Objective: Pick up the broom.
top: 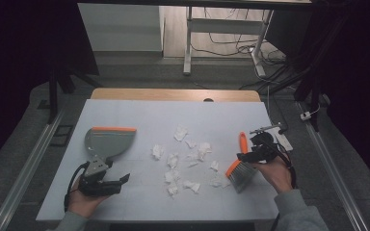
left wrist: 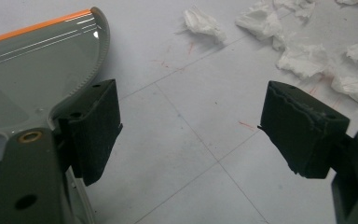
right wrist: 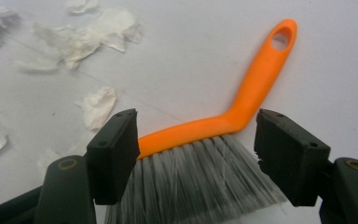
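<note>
On the pale table [top: 125,115], wide-open right gripper [right wrist: 196,154] straddles a bent orange brush [right wrist: 242,105] with grey bristles; crumpled white paper scraps [top: 185,159] nearby; left gripper [left wrist: 191,126] gapes beside a smooth grey dustpan [left wrist: 32,74]

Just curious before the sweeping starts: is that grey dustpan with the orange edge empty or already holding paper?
Empty: the grey dustpan with the orange edge shows bare inside; the white paper scraps lie on the table.

Crumpled white paper scraps [top: 185,159] litter the white table's [top: 139,113] centre, blocking the path between the grey dustpan with an orange lip [top: 107,140] at nine o'clock and the orange-handled grey-bristled brush [top: 240,166] at three o'clock; twelve o'clock lies open.
</note>
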A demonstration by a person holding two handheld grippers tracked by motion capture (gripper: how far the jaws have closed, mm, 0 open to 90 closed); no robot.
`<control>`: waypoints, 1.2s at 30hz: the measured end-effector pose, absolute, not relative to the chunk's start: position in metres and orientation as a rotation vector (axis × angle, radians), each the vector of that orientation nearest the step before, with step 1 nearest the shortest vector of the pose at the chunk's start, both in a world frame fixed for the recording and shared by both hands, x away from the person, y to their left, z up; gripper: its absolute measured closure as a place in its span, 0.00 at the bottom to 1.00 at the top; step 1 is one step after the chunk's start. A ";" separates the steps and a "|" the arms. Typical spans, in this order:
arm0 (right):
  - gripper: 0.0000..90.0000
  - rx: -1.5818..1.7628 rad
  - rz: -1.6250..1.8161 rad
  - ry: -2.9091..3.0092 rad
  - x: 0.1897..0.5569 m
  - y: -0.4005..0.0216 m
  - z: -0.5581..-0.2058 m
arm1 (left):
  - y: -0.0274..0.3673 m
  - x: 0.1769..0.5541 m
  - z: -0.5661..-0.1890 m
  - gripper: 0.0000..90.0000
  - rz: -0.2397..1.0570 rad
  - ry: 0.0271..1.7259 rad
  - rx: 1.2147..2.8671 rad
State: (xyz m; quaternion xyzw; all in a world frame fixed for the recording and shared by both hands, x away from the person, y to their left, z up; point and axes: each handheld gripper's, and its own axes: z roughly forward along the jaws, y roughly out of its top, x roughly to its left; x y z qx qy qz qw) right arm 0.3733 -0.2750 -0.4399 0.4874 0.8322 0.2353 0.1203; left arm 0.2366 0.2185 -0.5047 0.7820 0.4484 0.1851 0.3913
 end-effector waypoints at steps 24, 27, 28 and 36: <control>0.37 1.729 0.437 2.352 0.420 -0.272 -0.466 | 0.218 0.237 -0.505 0.23 0.480 1.133 2.002; 0.37 1.759 0.411 2.331 0.425 -0.270 -0.471 | 0.217 0.237 -0.506 0.24 0.480 1.131 2.009; 0.37 1.777 0.395 2.321 0.427 -0.269 -0.473 | 0.217 0.237 -0.506 0.24 0.479 1.129 2.012; 0.46 1.874 0.317 2.274 0.437 -0.268 -0.485 | 0.217 0.237 -0.506 0.24 0.479 1.127 2.010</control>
